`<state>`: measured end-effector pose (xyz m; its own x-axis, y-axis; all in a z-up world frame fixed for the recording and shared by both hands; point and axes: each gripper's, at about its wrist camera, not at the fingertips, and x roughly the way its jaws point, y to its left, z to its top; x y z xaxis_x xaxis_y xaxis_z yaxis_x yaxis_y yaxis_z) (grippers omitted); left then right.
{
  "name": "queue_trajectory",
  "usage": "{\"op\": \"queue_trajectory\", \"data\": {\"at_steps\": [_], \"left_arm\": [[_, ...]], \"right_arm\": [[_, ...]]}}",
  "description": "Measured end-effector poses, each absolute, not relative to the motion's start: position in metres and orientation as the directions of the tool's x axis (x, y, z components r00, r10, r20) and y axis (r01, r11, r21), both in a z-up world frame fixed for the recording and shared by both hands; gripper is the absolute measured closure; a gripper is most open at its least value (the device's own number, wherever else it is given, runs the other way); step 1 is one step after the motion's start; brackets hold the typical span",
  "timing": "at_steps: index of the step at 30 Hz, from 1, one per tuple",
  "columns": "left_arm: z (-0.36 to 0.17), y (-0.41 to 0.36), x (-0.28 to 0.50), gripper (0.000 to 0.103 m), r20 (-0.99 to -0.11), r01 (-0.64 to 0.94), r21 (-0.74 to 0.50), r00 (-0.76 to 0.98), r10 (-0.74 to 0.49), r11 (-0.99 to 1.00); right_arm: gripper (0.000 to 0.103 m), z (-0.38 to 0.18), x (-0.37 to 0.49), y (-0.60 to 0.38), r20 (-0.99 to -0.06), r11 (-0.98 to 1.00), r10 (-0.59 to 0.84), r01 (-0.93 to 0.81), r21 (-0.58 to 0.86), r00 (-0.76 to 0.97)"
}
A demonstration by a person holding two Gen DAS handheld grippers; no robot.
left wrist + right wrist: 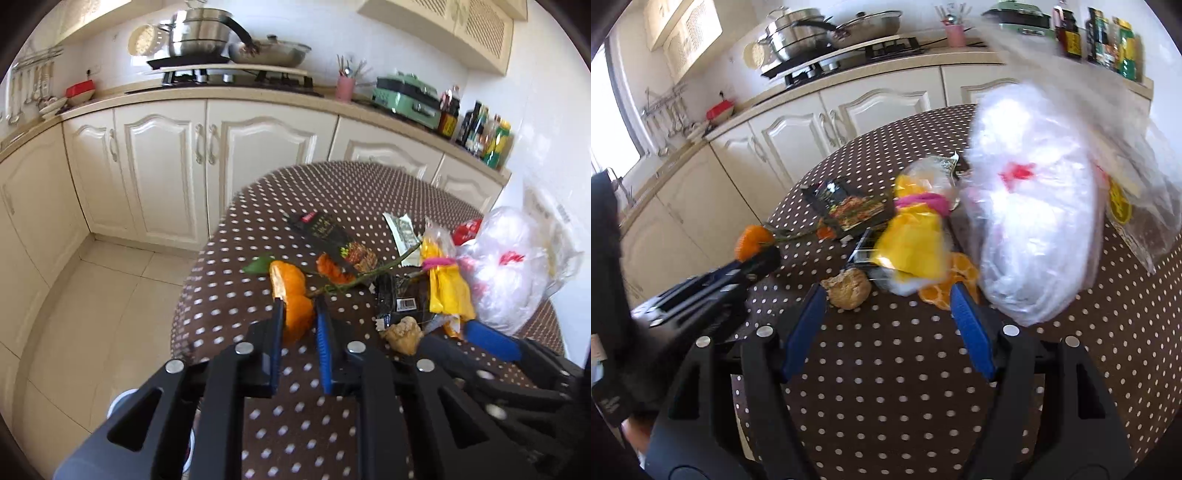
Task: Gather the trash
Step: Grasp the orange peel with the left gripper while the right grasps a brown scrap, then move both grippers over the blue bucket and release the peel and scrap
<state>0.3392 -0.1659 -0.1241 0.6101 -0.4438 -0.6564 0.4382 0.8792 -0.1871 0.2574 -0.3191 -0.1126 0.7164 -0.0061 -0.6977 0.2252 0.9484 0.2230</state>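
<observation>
While your left gripper (pixel 299 304) reaches over the brown tablecloth with white dots (pixel 295 192), its two blue-padded fingers are pinched on a curled piece of orange citrus peel (pixel 291 295). That peel lies near the table's left edge, and a thin green stem with a leaf (pixel 354 280) runs from just behind it toward the middle of the table. In the right wrist view the same gripper (pixel 757 254) shows at the left, with the orange peel (pixel 751 240) at its tip.

Your right gripper (pixel 888 293) has its blue fingers (pixel 809 325) spread wide, pinching nothing. Between and just ahead of them lie a lumpy tan crumpled scrap (pixel 849 291), a yellow plastic wrapper tied with a pink band (pixel 912 243), and flat orange peel pieces (pixel 945 291) touching the inside of the right finger. A large crumpled clear plastic bag with a red mark (pixel 1034 206) stands just beyond the right finger, toward the table's right edge; whether the finger touches it you cannot tell, since the bag is blurred.

Farther back, toward the middle of the table, lie a dark printed food packet (pixel 849 210) and a small black wrapper (pixel 395 299). Cream kitchen cabinets (pixel 166 166) stand beyond the table's far edge.
</observation>
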Motion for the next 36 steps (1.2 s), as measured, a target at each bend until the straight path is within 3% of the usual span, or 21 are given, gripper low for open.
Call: {"op": "queue_trajectory", "data": {"at_steps": [7,9,11,13,26,36], "left_arm": [[-0.113,-0.125,0.32,0.087,-0.609,0.385,-0.239,0.656,-0.447,0.891],[-0.112,-0.115,0.319,0.087,-0.603,0.37,-0.248,0.664,-0.442,0.895],[-0.111,-0.106,0.316,0.087,-0.599,0.36,-0.256,0.67,-0.439,0.897],[-0.112,-0.098,0.315,0.087,-0.6,0.356,-0.261,0.668,-0.44,0.897],[-0.114,-0.035,0.283,0.087,-0.589,0.282,-0.286,0.702,-0.4,0.916],[-0.149,0.064,0.268,0.087,-0.657,0.082,-0.256,0.716,-0.236,0.963]], "right_arm": [[0.034,-0.118,0.28,-0.291,-0.744,0.978,-0.007,0.159,0.135,0.668],[0.039,-0.119,0.287,-0.286,-0.756,0.982,-0.025,0.16,0.105,0.654],[0.046,-0.122,0.292,-0.285,-0.765,0.982,-0.041,0.166,0.087,0.643],[0.071,-0.122,0.296,-0.284,-0.768,0.982,-0.076,0.181,0.052,0.635],[0.071,-0.106,0.27,-0.23,-0.714,0.997,-0.009,0.065,0.051,0.7],[0.071,-0.118,0.27,-0.121,-0.704,0.981,0.186,-0.167,0.096,0.686]]}}
